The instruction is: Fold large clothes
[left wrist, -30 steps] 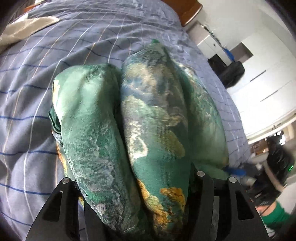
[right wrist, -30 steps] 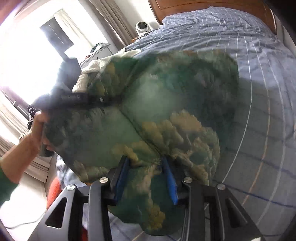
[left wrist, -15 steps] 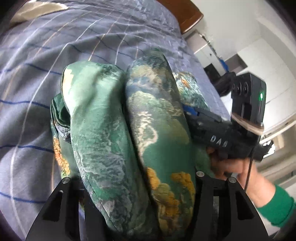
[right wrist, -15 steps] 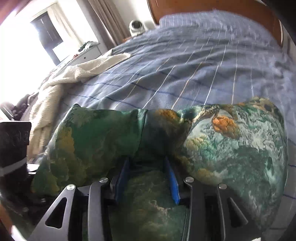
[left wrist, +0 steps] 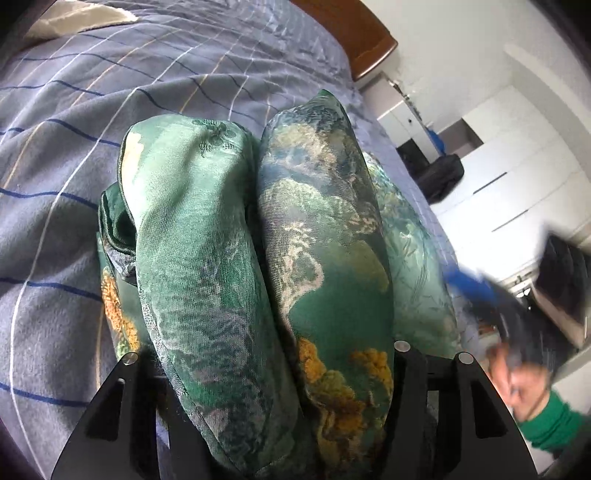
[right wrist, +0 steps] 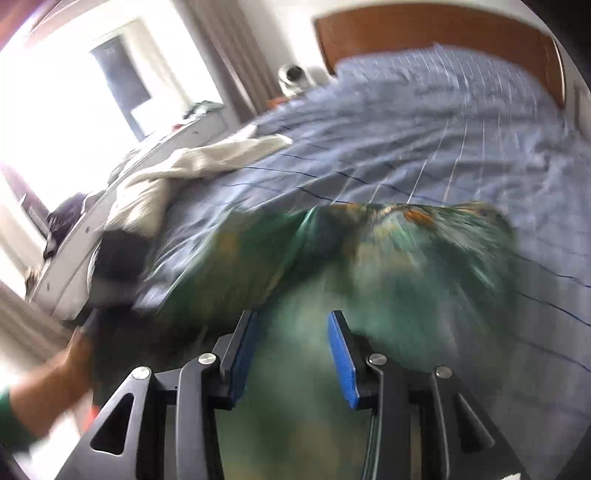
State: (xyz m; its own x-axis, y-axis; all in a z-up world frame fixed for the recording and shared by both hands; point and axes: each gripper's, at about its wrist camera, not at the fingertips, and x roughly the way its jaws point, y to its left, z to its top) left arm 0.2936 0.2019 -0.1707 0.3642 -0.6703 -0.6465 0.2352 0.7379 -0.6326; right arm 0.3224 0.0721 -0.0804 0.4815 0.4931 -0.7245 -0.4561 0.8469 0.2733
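Observation:
A green garment [left wrist: 229,258] with gold and orange print lies bunched in two thick rolls on the bed. My left gripper [left wrist: 273,369] is shut on its near end; cloth hides the fingertips. In the right wrist view, heavily blurred by motion, the green garment [right wrist: 406,258] fills the gap between the blue pads of my right gripper [right wrist: 293,354], which looks shut on a fold. The left wrist view shows that right gripper [left wrist: 480,295] as a blur just off the bundle's right edge, held by a hand [left wrist: 517,384] in a green sleeve.
The bed [left wrist: 74,110] has a blue checked cover and a wooden headboard [right wrist: 443,33]. A cream blanket [right wrist: 177,166] lies at its left side by a bright window [right wrist: 74,92]. White wardrobes [left wrist: 517,166] and a black bag [left wrist: 443,173] stand beyond the bed's right edge.
The right gripper has swung quickly sideways, away from the bundle's flank to its right edge, blurring its view. The left gripper sank a little toward the bed, still gripping the rolls.

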